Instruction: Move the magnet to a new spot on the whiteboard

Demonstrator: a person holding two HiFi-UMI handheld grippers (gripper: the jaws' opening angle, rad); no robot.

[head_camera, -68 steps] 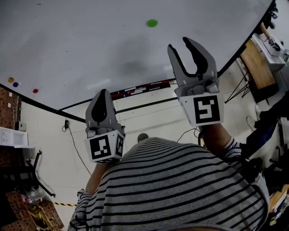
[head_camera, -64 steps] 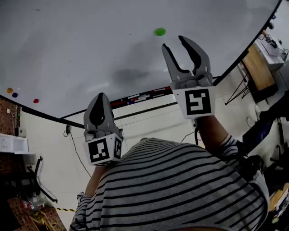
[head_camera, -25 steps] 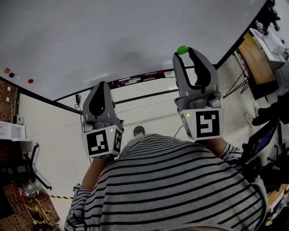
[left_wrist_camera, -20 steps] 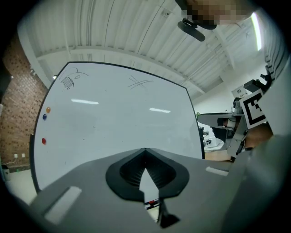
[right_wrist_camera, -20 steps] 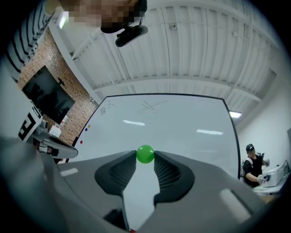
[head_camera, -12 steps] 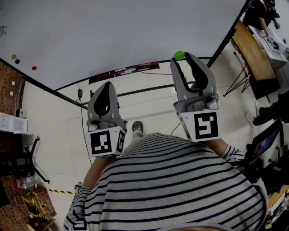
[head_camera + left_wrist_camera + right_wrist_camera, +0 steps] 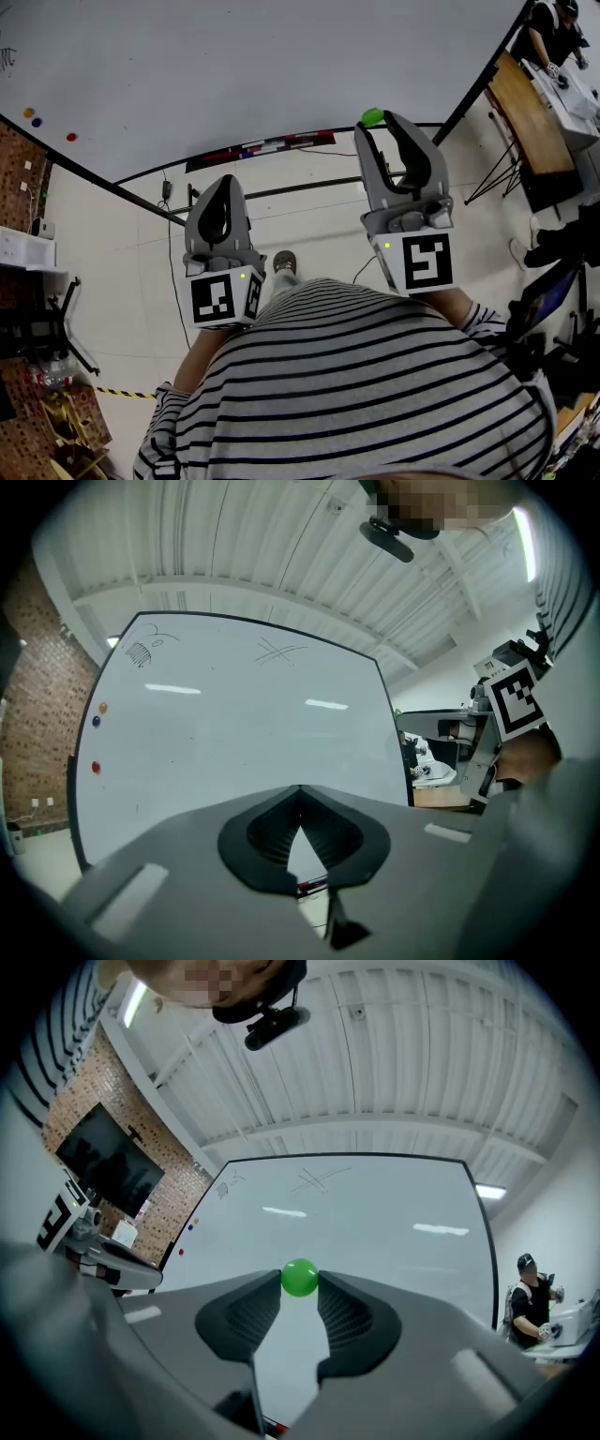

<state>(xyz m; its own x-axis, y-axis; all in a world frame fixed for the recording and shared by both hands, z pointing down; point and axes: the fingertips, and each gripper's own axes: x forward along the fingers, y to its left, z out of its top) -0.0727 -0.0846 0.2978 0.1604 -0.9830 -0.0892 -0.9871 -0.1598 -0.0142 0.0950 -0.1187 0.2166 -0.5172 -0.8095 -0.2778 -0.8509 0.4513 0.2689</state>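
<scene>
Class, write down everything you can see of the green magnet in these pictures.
The green magnet is a small, round, bright green piece, smooth and slightly glossy, plastic by its look. It sits pinched at the very tips of the right gripper, whose dark ribbed pads press it from both sides. Nothing else touches it. It appears to be held in the air, off the whiteboard, which stands whole some way behind it.

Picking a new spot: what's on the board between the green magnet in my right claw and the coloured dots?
Nothing: in the right gripper view that stretch of whiteboard is bare, from green magnet to coloured dots.
</scene>
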